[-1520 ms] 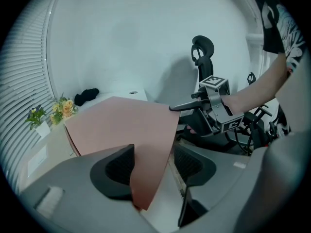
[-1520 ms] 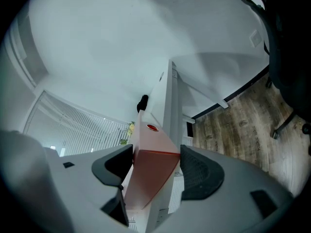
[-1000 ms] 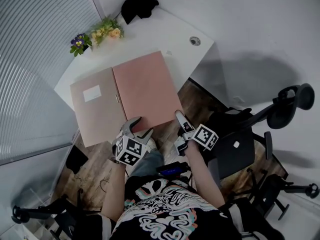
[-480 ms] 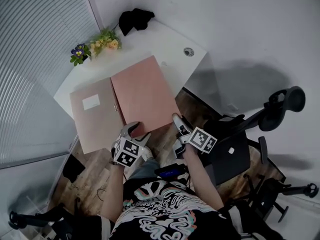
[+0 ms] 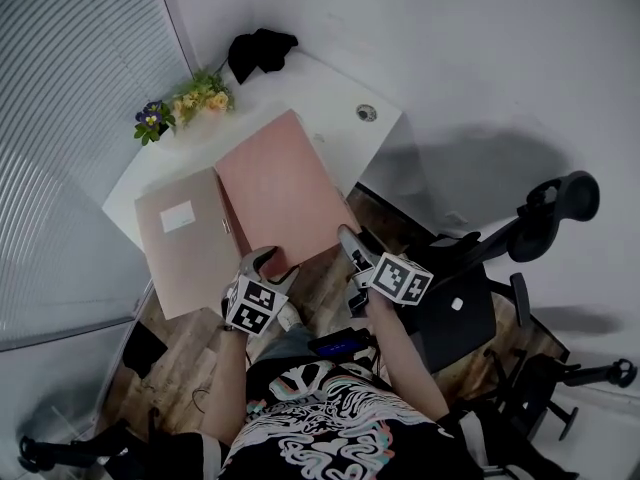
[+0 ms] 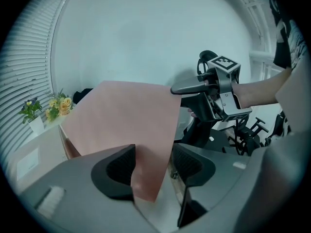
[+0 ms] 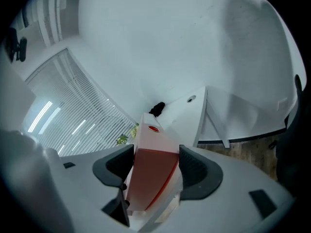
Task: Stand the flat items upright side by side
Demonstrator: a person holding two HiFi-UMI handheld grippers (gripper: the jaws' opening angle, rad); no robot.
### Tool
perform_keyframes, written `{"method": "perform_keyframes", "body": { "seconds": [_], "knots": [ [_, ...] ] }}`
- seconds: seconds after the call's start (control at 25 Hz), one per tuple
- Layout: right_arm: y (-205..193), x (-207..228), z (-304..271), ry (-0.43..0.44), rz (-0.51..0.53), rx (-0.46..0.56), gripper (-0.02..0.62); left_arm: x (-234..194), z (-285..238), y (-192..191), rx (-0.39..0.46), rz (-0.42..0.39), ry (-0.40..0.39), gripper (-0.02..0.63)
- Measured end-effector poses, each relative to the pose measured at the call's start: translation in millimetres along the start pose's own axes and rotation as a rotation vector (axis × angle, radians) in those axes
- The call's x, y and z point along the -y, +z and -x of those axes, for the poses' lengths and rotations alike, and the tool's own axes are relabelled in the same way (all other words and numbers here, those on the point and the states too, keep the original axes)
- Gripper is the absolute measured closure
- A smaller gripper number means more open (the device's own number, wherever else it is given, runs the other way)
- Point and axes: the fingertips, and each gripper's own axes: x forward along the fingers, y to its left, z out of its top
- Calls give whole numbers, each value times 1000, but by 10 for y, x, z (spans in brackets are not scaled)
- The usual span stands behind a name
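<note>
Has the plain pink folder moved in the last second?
Yes. The plain pink folder, held by the right gripper, has tipped up at its near edge, off the white desk; the labelled folder lies flat.

On the white rectangular table (image 5: 335,103): labelled pink cardboard file (image 5: 185,243) flat at left, plain pink cardboard file (image 5: 275,188) at right, its right edge raised. Potted flowers (image 5: 195,100) and black cloth heap (image 5: 255,50) behind them. Black office chair (image 5: 545,218) right of the table.

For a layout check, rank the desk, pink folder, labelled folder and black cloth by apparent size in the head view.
Largest: desk.
Next: pink folder and labelled folder. They look alike, and the pink one is tilted up nearer the camera, so unranked.
Smallest: black cloth.
</note>
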Motion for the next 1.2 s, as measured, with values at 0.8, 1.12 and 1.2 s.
{"method": "perform_keyframes", "body": {
  "seconds": [0.8, 1.12, 1.2],
  "knots": [
    [305, -482, 63, -16, 341, 1, 308, 10, -67, 139, 34, 43, -27, 362],
    [362, -715, 148, -18, 540, 3, 310, 97, -147, 161, 20, 37, -56, 362],
    [373, -778, 150, -12, 589, 2, 310, 100, -166, 172, 17, 39, -58, 362]
  ]
}}
